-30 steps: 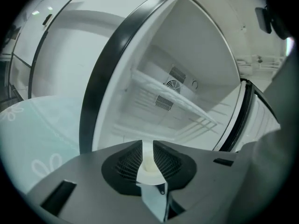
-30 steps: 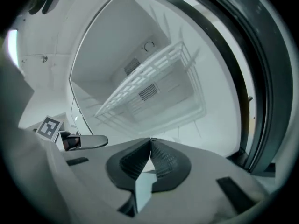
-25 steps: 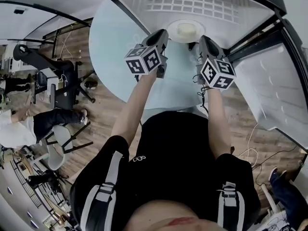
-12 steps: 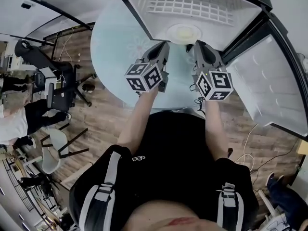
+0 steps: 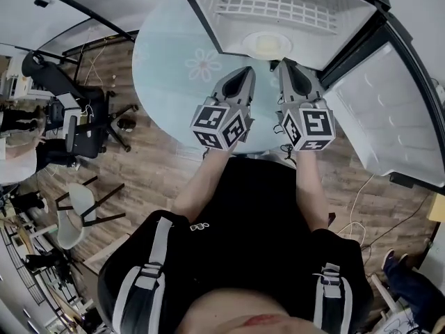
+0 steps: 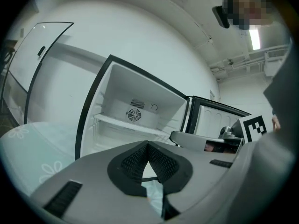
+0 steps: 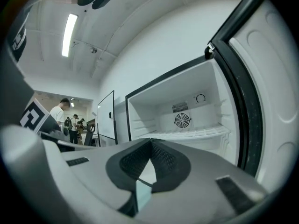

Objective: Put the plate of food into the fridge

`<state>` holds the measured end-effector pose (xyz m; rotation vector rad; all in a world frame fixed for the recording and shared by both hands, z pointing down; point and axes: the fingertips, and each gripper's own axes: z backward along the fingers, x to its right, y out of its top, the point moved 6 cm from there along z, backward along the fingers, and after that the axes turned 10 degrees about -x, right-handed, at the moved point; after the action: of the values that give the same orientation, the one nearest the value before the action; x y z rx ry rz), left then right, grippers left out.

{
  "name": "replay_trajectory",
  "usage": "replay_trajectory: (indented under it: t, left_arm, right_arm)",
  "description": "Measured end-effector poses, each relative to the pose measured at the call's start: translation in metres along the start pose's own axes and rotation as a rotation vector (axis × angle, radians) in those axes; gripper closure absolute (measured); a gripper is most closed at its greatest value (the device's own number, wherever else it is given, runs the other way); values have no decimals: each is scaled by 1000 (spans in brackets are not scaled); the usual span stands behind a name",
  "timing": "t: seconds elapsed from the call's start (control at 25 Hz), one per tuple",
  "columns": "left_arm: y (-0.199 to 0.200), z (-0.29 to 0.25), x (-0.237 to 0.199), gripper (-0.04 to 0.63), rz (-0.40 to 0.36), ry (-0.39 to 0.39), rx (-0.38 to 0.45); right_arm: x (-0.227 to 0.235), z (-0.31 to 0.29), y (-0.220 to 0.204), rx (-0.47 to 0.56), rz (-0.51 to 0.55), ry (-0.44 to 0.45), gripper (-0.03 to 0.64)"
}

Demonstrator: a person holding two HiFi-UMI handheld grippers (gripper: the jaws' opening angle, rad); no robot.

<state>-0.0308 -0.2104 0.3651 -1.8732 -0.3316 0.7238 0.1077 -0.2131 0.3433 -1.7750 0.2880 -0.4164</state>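
The plate of food (image 5: 265,44) sits just inside the open fridge's (image 5: 208,19) front edge, with the left gripper (image 5: 244,73) and right gripper (image 5: 286,67) closed, empty, over the round table's (image 5: 174,68) fridge-side rim.

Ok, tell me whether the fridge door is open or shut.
Open. The door is swung out to the right, and the white shelf and the plate inside the fridge show.
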Motion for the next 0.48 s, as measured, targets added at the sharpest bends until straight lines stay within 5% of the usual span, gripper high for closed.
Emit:
replay_trajectory:
  t: [0.2, 0.48]
  left_arm:
    - [3, 4, 18, 595, -114, 20, 24]
    - [4, 10, 22, 595, -114, 45, 48]
  right_arm:
    - [-5, 9, -4, -19, 23, 13, 615]
    - [-13, 13, -9, -31, 46, 66, 615]
